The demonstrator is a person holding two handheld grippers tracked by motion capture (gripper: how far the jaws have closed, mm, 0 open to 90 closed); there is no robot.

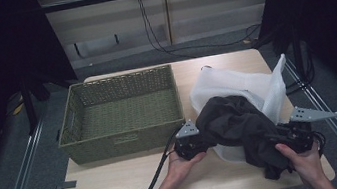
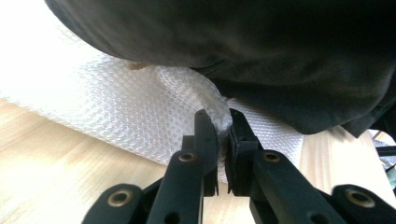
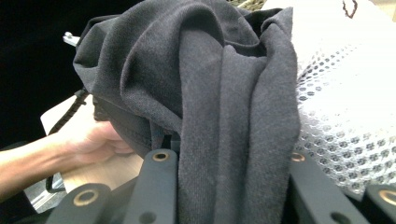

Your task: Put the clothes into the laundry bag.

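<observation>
Dark cloth [image 1: 241,124] half inside white mesh bag [image 1: 251,84]; basket [image 1: 126,144] empty

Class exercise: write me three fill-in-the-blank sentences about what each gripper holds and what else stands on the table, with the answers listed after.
1. The left gripper is pinching a fold of the white ____ bag.
2. The right gripper is shut on the ____ cloth.
3. The woven basket on the table is ____ inside.

Answers: mesh; dark; empty
</observation>
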